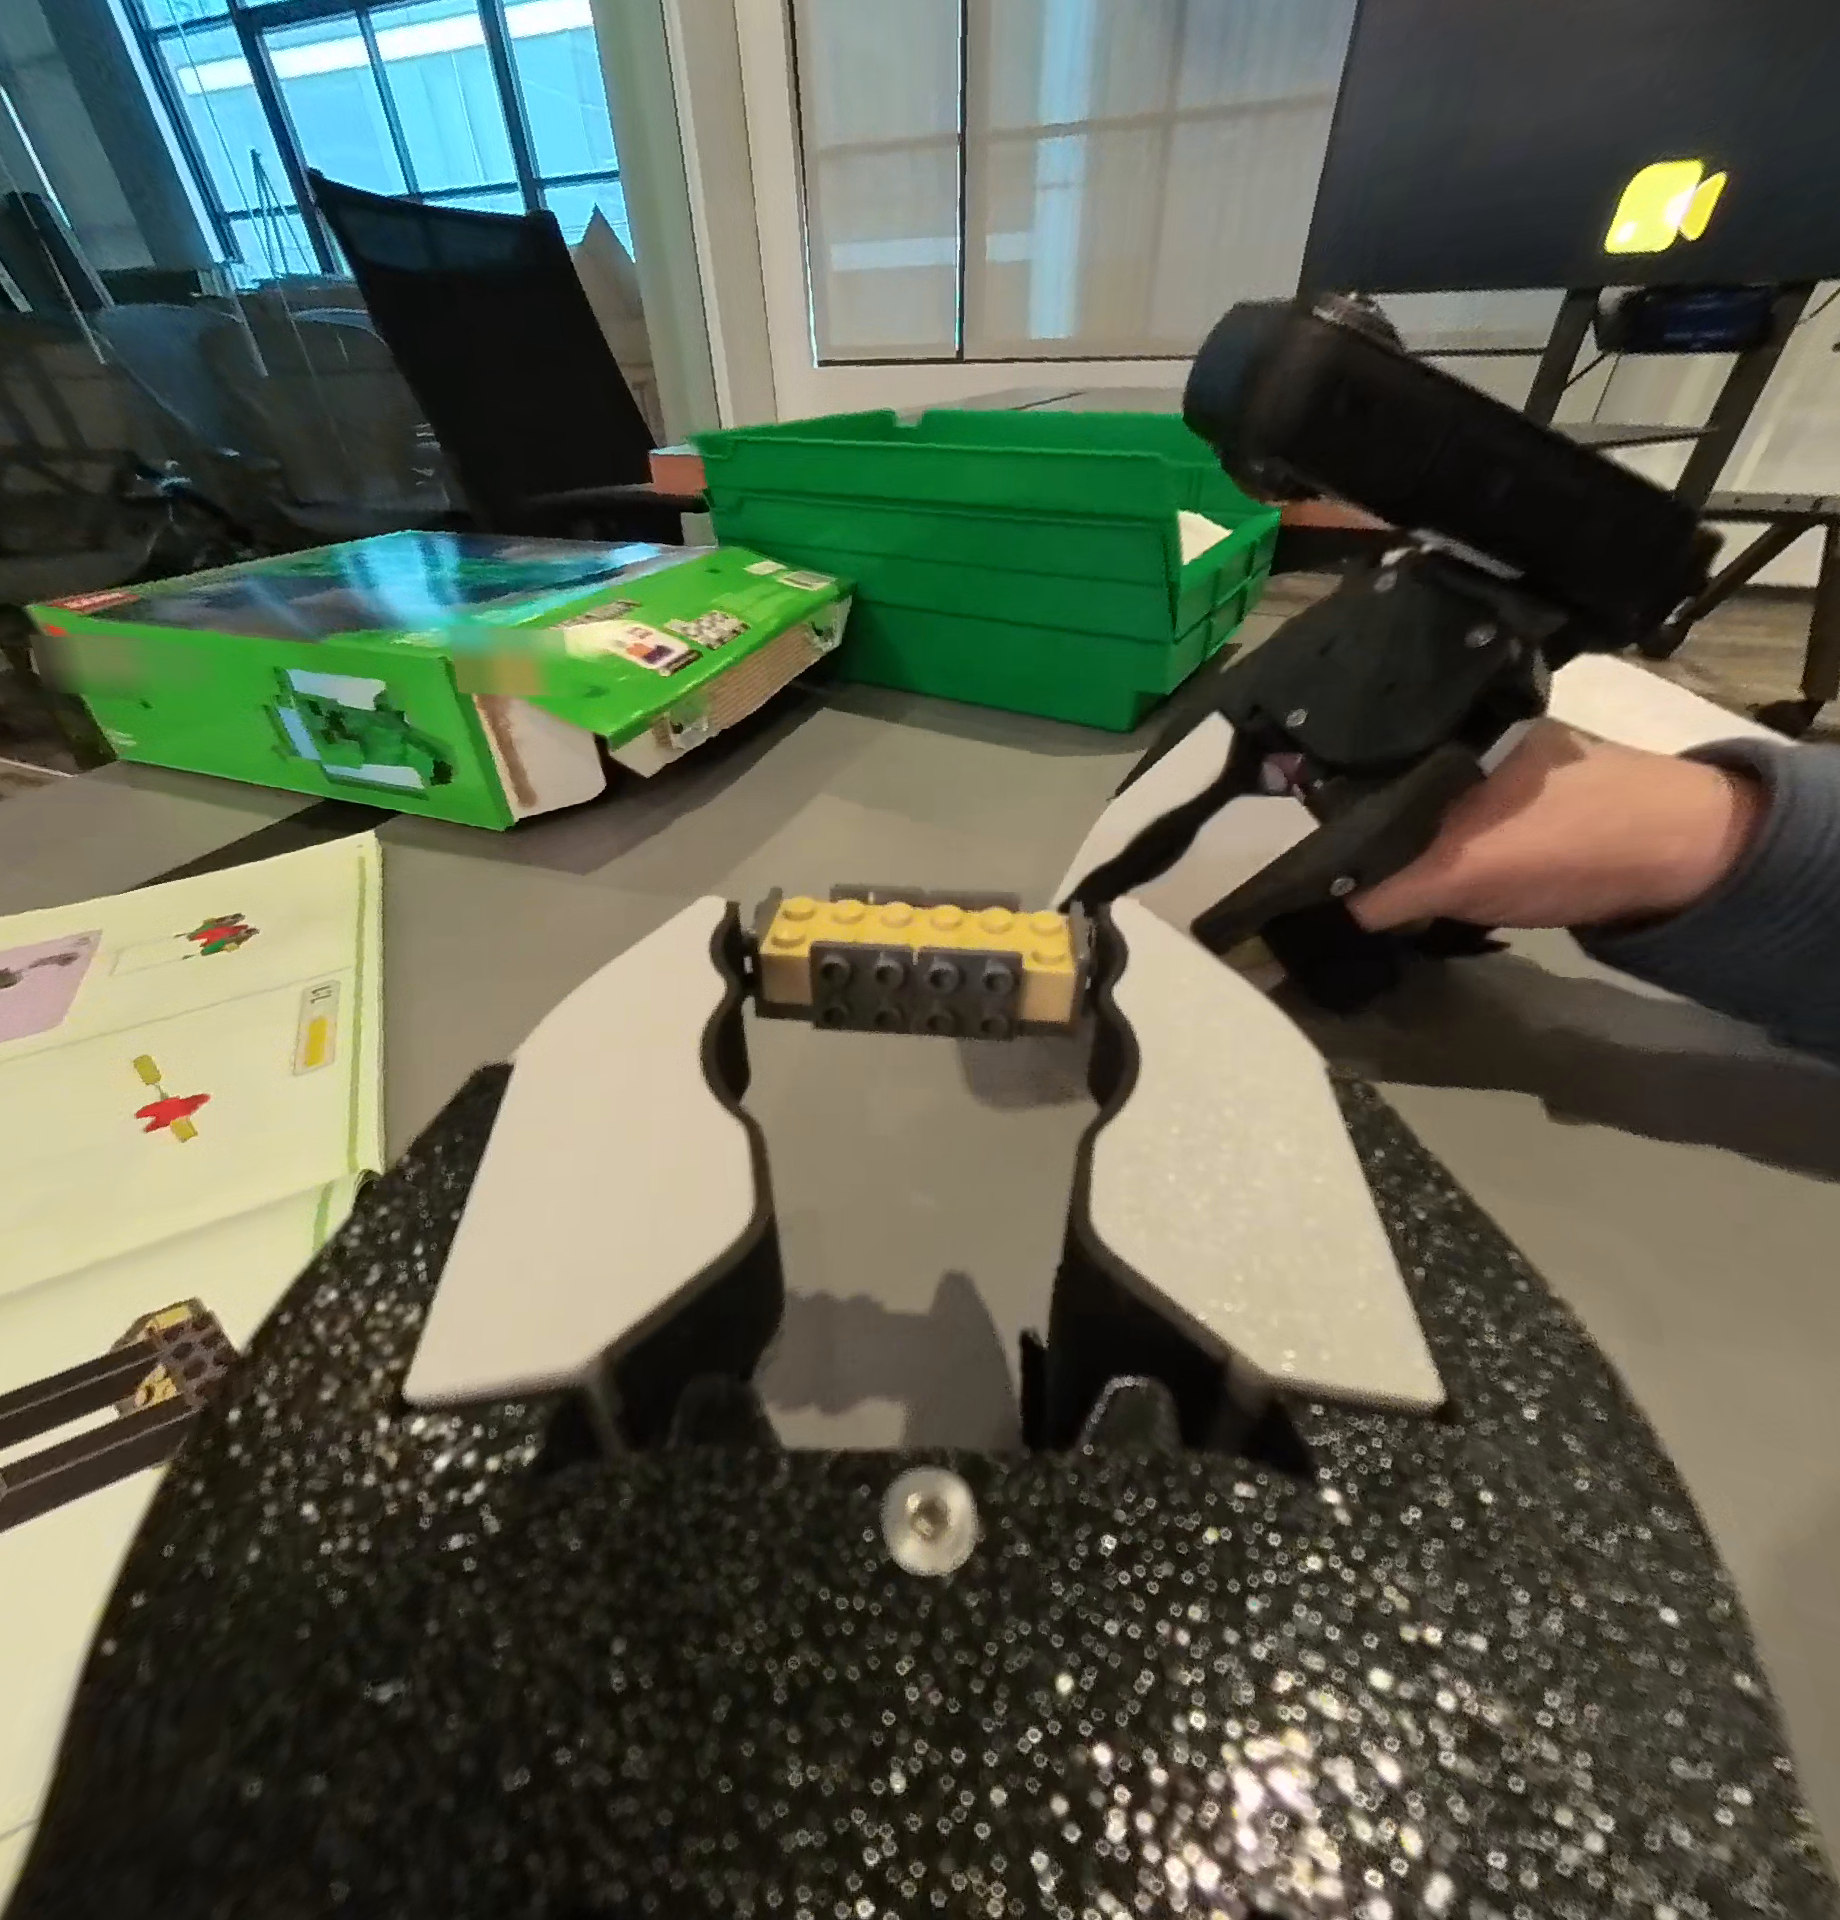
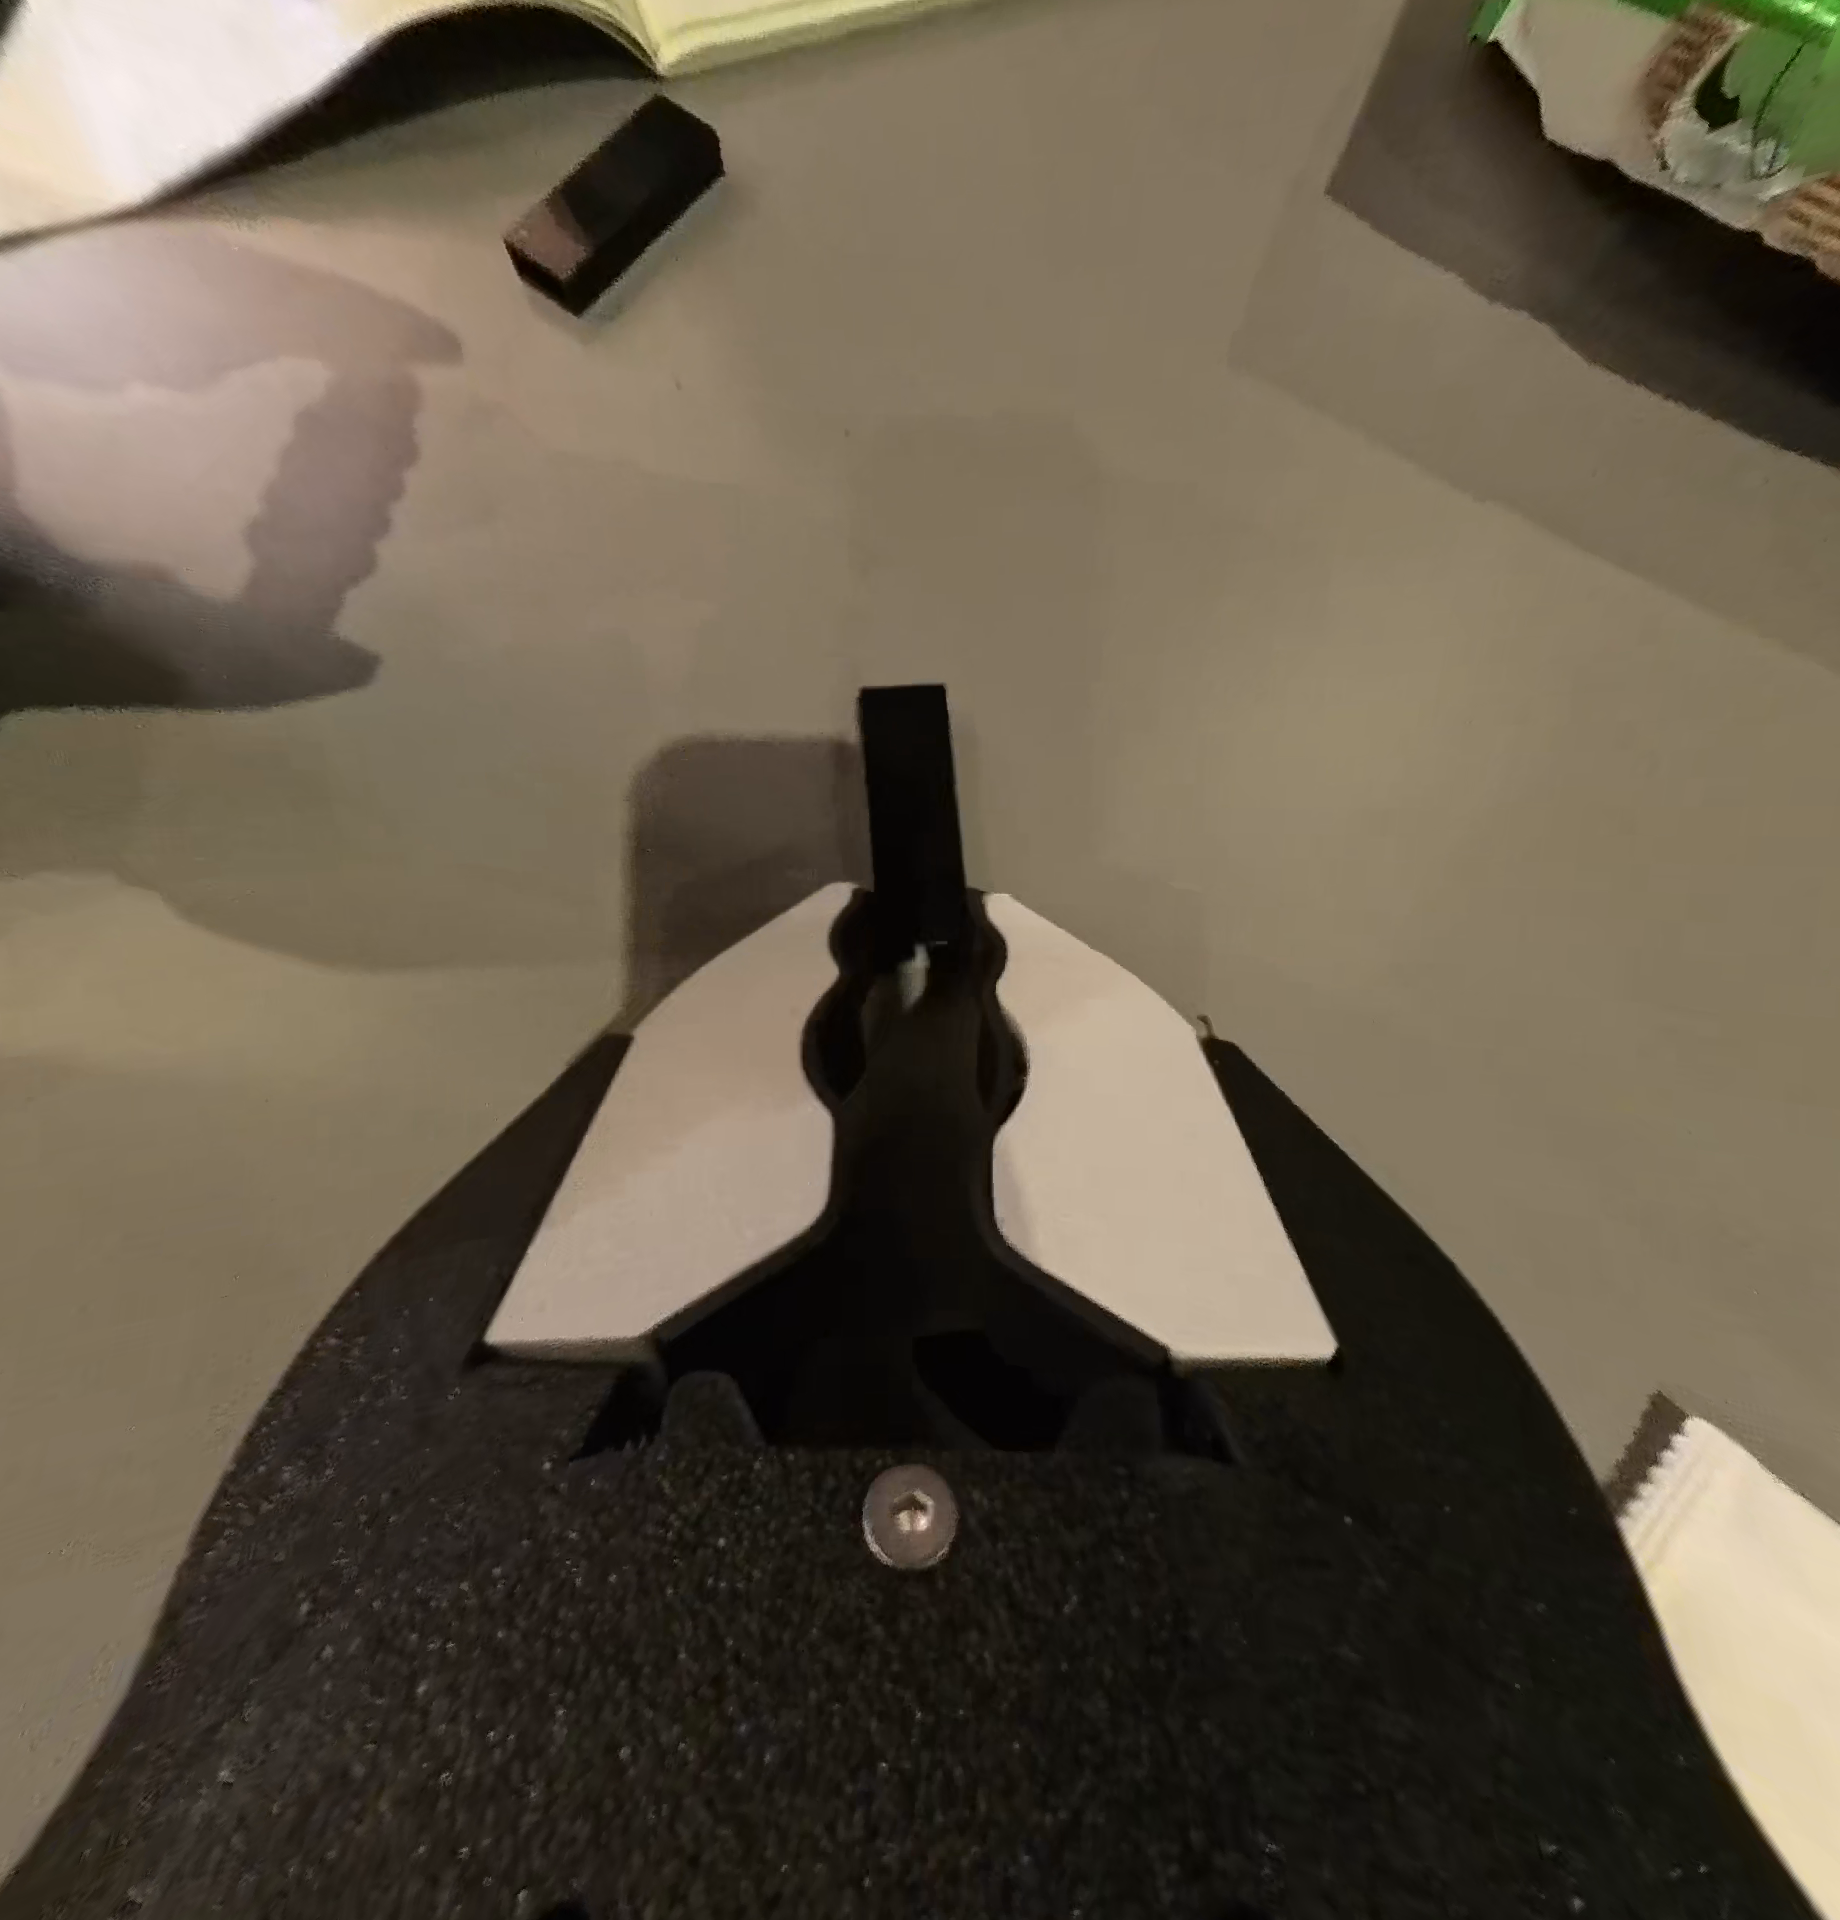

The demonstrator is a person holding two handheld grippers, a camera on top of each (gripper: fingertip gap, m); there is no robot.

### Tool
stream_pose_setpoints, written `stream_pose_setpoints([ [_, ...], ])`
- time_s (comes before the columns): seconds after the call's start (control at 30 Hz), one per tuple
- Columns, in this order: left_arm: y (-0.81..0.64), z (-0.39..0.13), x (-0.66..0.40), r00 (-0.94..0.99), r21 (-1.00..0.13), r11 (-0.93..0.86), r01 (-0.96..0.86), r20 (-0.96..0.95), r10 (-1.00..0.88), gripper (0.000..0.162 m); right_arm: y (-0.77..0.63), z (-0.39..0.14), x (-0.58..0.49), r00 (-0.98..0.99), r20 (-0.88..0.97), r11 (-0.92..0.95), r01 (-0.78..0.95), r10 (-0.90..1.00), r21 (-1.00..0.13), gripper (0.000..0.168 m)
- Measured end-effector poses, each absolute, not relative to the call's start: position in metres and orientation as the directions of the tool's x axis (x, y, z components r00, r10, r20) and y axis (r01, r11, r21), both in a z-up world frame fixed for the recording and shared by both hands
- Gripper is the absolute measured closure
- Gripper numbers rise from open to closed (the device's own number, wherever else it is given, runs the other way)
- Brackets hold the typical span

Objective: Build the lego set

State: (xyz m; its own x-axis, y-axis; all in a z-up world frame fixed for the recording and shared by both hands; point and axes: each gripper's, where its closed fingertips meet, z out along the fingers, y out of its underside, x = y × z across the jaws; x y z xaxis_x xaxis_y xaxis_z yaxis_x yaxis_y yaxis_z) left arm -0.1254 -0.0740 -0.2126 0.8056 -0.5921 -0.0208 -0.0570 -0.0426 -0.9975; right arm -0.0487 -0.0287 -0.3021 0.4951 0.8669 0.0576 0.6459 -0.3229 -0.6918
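Left claw [image 1: 921,971] is closed on a small lego sub-assembly [image 1: 914,966]: tan brick with dark grey studded plates on its near face. It is pinched by its two ends and held clear of the grey surface [image 1: 999,831], at centre. End-grip leaves the studded faces exposed, probably so another part can be pressed on.

Right claw [image 2: 914,920] is nearly closed on a long black piece [image 2: 911,805], gripped at its near end, so most of the length sticks out past the tips. Likely held that way to keep the free end available for mating. It is seen over bare surface; whether the piece touches it cannot be told.

A second black piece [image 2: 617,208] lies loose on the surface, far left in the right wrist view, near the open instruction booklet [image 1: 168,1039]. Booklet is kept at left within sight, presumably for reference.

Green lego box [image 1: 396,675] and green bin [image 1: 989,582] are parked at the far side, out of the work zone.

Judgement: the two held parts seem about to be joined mid-air.
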Motion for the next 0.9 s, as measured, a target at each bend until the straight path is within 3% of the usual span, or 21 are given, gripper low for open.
stream_pose_setpoints([
  [0.1, -0.072, -0.211, -0.131, 0.814, -0.998, -0.048, -0.032, 0.002, -0.581, 0.098, -0.027, -0.301, -0.042, 0.443, 0.130, -0.278, 0.738, 0.887, -0.616, 0.151],
  [0.17, -0.070, -0.210, -0.135, 0.817, -0.998, -0.052, -0.021, 0.013, -0.577, 0.098, -0.024, -0.295, -0.031, 0.365, 0.174, -0.235, 0.831, 0.915, -0.503, 0.151],
  [0.33, -0.070, -0.202, -0.138, 0.822, -0.999, -0.016, -0.042, -0.025, -0.569, 0.098, -0.010, -0.262, 0.026, 0.165, 0.183, -0.176, 0.983, 0.969, 0.048, 0.151],
  [0.43, -0.071, -0.200, -0.136, 0.822, -0.997, 0.010, -0.072, -0.065, -0.566, 0.098, -0.006, -0.254, 0.047, 0.187, 0.113, -0.215, 0.913, 0.976, 0.348, 0.152],
  [0.53, -0.071, -0.200, -0.133, 0.819, -0.995, 0.019, -0.097, -0.090, -0.567, 0.098, -0.008, -0.260, 0.058, 0.142, 0.059, -0.151, 0.819, 0.988, 0.553, 0.151],
  [0.67, -0.072, -0.200, -0.132, 0.817, -0.992, 0.032, -0.119, -0.117, -0.565, 0.098, -0.008, -0.263, 0.056, 0.119, 0.024, -0.105, 0.741, 0.993, 0.663, 0.152],
  [0.9, -0.073, -0.199, -0.130, 0.813, -0.989, 0.048, -0.138, -0.141, -0.565, 0.098, -0.008, -0.262, 0.042, 0.126, 0.014, -0.102, 0.731, 0.992, 0.675, 0.151],
])
